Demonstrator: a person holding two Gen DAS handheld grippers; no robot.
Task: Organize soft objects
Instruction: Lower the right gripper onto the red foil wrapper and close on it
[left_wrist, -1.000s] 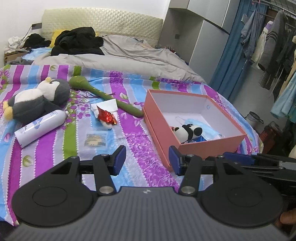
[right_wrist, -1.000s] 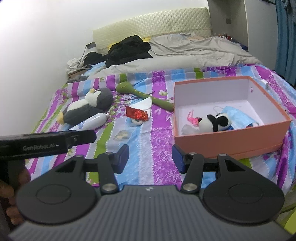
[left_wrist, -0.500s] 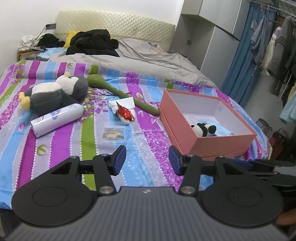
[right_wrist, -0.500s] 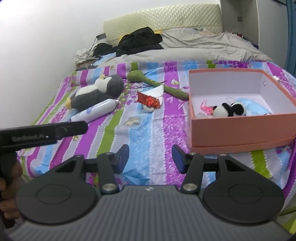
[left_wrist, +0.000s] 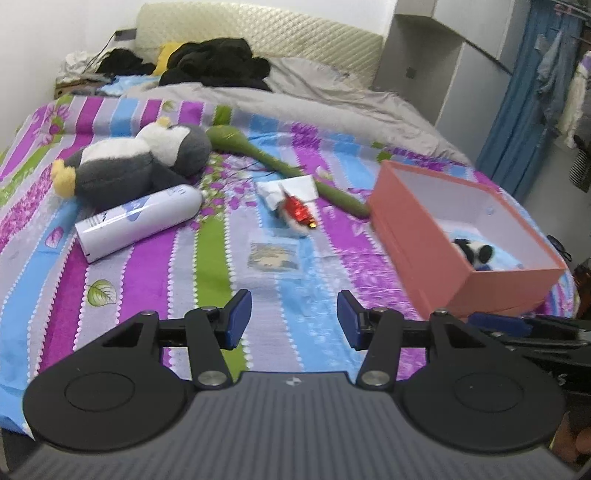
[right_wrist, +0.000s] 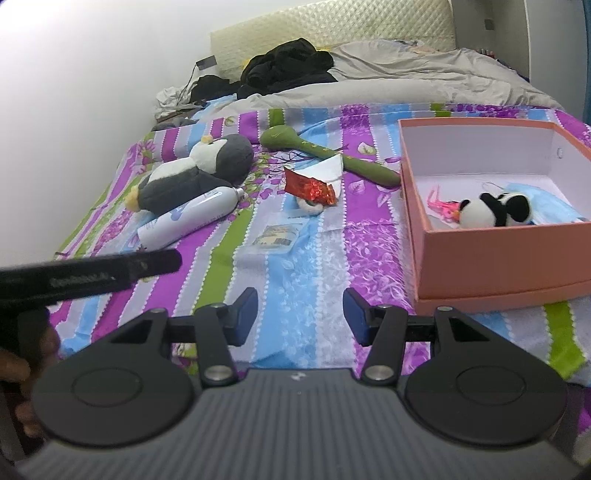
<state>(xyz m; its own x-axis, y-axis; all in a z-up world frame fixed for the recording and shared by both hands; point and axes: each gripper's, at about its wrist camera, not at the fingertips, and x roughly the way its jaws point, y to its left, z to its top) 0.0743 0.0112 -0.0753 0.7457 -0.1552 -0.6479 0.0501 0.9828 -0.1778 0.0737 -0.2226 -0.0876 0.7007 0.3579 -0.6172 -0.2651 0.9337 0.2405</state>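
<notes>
A grey and white plush penguin (left_wrist: 136, 166) (right_wrist: 199, 170) lies at the left of the striped bedspread. Beside it runs a long green plush stick (left_wrist: 280, 166) (right_wrist: 325, 155). A small toy with a red shiny wrapper (left_wrist: 299, 214) (right_wrist: 310, 188) lies mid-bed by a white tissue (right_wrist: 328, 168). The pink box (left_wrist: 417, 229) (right_wrist: 498, 258) on the right holds a small panda plush (right_wrist: 495, 208) (left_wrist: 474, 253) and a blue cloth (right_wrist: 546, 206). My left gripper (left_wrist: 294, 319) hovers over the near bed, its jaws opening, nothing between them. My right gripper (right_wrist: 300, 315) is open and empty too.
A white spray bottle (left_wrist: 140, 221) (right_wrist: 188, 218) lies beside the penguin. A small flat packet (left_wrist: 273, 256) (right_wrist: 277, 236) rests mid-bed. Grey duvet (left_wrist: 295, 96) and black clothes (left_wrist: 218, 62) cover the far bed. Cabinets (left_wrist: 461, 74) and hanging clothes stand at right.
Both grippers have sunk and drawn back toward the bed's near edge, so the bedspread fills more of each view. The left jaws stand slightly wider. Objects on the bed lie as before.
</notes>
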